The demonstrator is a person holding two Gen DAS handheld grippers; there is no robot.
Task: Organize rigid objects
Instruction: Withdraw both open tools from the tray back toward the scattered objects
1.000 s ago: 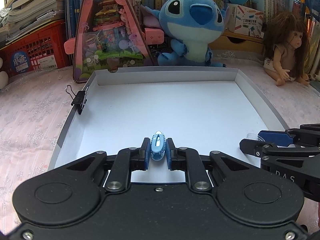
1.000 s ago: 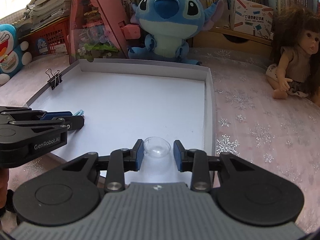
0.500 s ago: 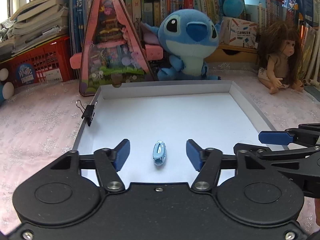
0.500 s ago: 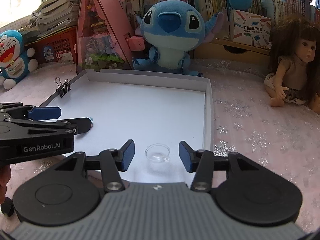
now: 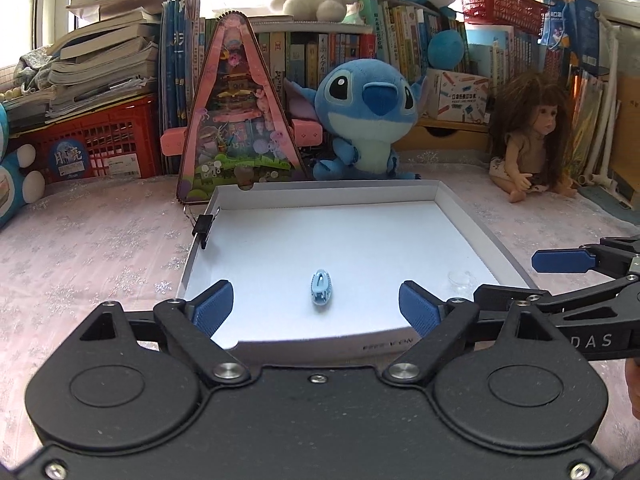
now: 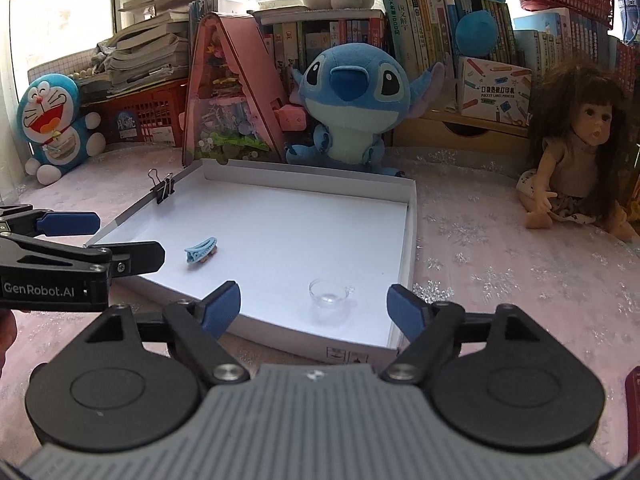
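Pale blue plastic made up the small hair clip (image 5: 321, 287), which lay on the floor of the shallow white box (image 5: 456, 204) near its front edge, well apart from the clear little cup (image 6: 329, 293) resting toward the box's front right corner. Both looked light and stiff. The clip seemed likely to skate on the smooth card, so pinching it across its narrow sides at mid-length looked the surest hold. The cup appeared slick and possibly brittle; a gentle squeeze across its round wall, clear of the small handle, would probably suit it. A black binder clip (image 6: 162, 189) was clamped on the box's left wall.

The left tool (image 5: 316, 307) hung just in front of the box with its blue pads spread wide, holding nothing, the hair clip lying ahead between them. The right tool (image 6: 315, 307) was likewise wide open and empty, the cup ahead of its gap.

Readable writing: "GenRobot.AI" on the left tool's side in the right wrist view, "DAS" on the right tool's side in the left wrist view, and "POCKET LABEL PRINTER" on a carton (image 6: 494, 86) on the shelf behind.
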